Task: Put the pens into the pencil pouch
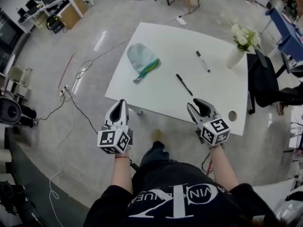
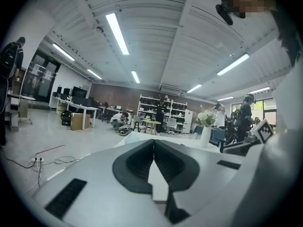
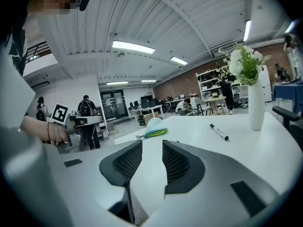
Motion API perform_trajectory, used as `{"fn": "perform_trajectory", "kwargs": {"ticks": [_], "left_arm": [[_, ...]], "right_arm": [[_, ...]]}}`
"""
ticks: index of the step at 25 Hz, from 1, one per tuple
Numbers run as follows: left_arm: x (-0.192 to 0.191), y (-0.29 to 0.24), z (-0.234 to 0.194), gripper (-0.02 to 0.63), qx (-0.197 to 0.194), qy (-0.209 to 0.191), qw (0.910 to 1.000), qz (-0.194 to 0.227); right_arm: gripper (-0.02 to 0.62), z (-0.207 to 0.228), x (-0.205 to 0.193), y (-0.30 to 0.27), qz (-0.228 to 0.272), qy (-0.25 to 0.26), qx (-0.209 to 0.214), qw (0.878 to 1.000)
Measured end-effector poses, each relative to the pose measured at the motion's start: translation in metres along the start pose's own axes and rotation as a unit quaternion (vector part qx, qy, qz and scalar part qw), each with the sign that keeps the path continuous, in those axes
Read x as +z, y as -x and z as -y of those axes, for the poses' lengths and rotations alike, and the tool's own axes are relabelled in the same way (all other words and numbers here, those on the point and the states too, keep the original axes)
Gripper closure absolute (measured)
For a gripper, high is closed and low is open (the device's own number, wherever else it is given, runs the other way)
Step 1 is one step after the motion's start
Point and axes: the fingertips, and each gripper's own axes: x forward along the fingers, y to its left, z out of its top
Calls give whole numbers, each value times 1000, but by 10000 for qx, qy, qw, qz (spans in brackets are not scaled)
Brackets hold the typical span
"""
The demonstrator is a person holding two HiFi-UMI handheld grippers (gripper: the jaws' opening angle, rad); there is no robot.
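On the white table lies a pale blue pencil pouch with a green zip edge, at the far left. Two black pens lie apart from it: one near the table's middle, the other farther back towards the vase. Both grippers hover short of the table's near edge. My left gripper is shut with nothing in it. My right gripper is open and empty. In the right gripper view, the pouch and the far pen lie beyond the spread jaws. The left gripper view shows its jaws pressed together.
A white vase of flowers stands at the table's far right corner. A round hole sits in the table's near right corner. A dark chair stands right of the table. Cables trail over the floor at the left.
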Motion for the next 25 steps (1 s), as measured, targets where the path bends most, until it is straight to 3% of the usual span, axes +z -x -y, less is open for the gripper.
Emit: {"fn": "perform_trajectory", "kwargs": {"ticks": [25], "left_arm": [[2, -159, -39, 601, -1170, 21, 9922, -436]], "right_arm": [[449, 55, -4, -74, -332, -539, -1071, 9922]]}}
